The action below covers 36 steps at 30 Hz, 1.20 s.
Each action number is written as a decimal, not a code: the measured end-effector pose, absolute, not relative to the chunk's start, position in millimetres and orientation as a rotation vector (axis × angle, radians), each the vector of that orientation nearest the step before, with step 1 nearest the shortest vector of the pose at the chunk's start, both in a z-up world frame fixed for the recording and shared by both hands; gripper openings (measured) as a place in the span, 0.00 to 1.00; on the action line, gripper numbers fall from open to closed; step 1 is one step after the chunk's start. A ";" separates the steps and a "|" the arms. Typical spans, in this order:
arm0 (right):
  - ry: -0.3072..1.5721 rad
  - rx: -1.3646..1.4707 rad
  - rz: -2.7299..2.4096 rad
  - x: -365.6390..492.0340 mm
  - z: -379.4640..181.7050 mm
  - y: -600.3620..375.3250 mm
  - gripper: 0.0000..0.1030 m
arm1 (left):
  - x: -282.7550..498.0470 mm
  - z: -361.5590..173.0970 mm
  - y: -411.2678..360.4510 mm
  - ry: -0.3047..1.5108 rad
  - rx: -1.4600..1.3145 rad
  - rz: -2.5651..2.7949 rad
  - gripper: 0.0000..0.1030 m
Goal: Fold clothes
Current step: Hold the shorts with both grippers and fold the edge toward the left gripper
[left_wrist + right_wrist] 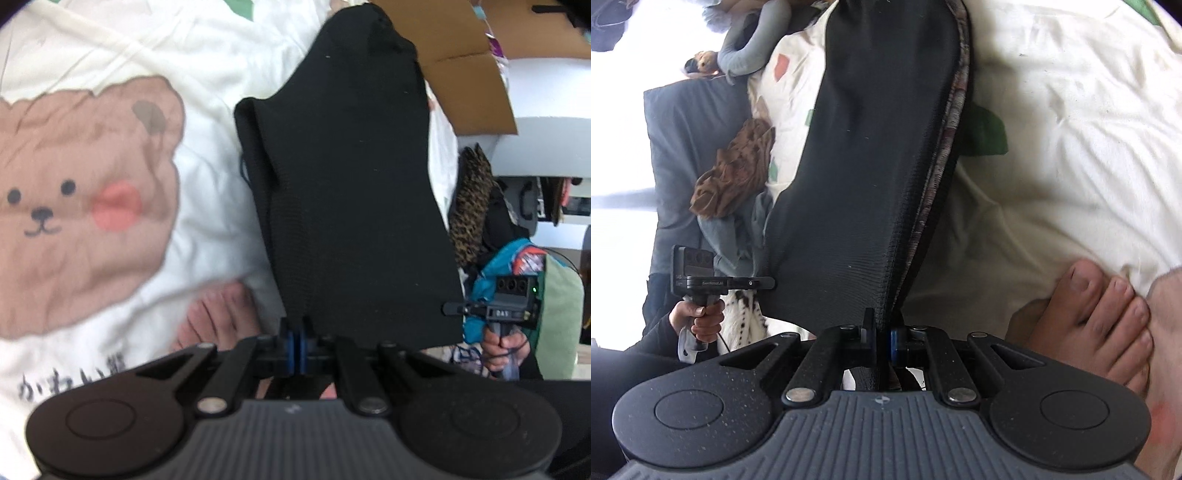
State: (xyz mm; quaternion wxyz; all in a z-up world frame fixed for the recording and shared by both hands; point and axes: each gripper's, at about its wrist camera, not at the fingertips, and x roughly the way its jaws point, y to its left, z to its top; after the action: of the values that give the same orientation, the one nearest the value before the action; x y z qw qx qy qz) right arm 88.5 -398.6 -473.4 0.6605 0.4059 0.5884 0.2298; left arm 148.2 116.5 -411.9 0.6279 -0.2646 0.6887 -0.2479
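Note:
A black knit garment (347, 177) hangs stretched between both grippers above a bed. My left gripper (297, 332) is shut on one corner of its edge, blue pads pressed together. In the right wrist view the same black garment (871, 155) runs up and away, showing a patterned grey inner edge along its right side. My right gripper (882, 328) is shut on its other corner. Each view shows the opposite gripper held by a hand: the right gripper (454, 308) at the garment's lower right, and the left gripper (768, 283) at its lower left.
A white sheet with a brown bear print (85, 192) lies under the left side. Bare toes (1108, 306) rest on white bedding (1071, 140). A cardboard box (461, 55), a leopard-print cloth (469, 206), a brown crumpled cloth (735, 170) and grey clothes (679, 147) lie around.

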 end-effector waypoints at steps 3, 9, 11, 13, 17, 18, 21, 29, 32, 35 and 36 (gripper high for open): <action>1.343 0.912 0.533 79.5 -463.5 -398.3 0.04 | 141.6 -408.1 113.5 1.588 -0.630 -0.564 0.03; 1.347 0.919 0.574 68.7 -450.5 -395.1 0.04 | 127.3 -407.1 99.8 1.598 -0.674 -0.553 0.03; 1.351 0.919 0.567 68.7 -452.0 -394.2 0.04 | 127.6 -409.0 101.0 1.588 -0.684 -0.546 0.03; 1.338 0.921 0.558 71.4 -453.1 -395.4 0.04 | 129.9 -411.6 104.0 1.572 -0.697 -0.530 0.03; 1.297 0.923 0.541 78.7 -453.5 -399.3 0.04 | 135.6 -414.9 104.2 1.538 -0.729 -0.510 0.03; 1.287 0.924 0.537 80.5 -453.6 -400.3 0.04 | 137.3 -415.3 103.5 1.533 -0.731 -0.510 0.03; 1.256 0.925 0.524 86.0 -454.0 -403.3 0.04 | 146.3 -410.3 103.1 1.499 -0.740 -0.520 0.03; 1.168 0.919 0.489 106.0 -449.6 -410.7 0.04 | 185.5 -389.0 101.0 1.376 -0.706 -0.565 0.03; 1.129 0.907 0.473 115.5 -444.8 -414.7 0.04 | 200.2 -384.8 97.5 1.323 -0.677 -0.542 0.03; 1.092 0.902 0.431 125.4 -439.7 -419.0 0.05 | 211.0 -381.2 93.0 1.268 -0.668 -0.507 0.03; 1.076 0.900 0.425 128.1 -437.4 -420.3 0.05 | 214.4 -379.8 90.6 1.256 -0.659 -0.504 0.03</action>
State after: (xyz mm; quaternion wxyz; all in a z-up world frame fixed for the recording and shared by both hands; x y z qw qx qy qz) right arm 128.1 -420.3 -437.4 0.7432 0.4108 0.4912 0.1939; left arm 214.4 90.6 -379.8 0.7298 -0.2992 0.5704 -0.2290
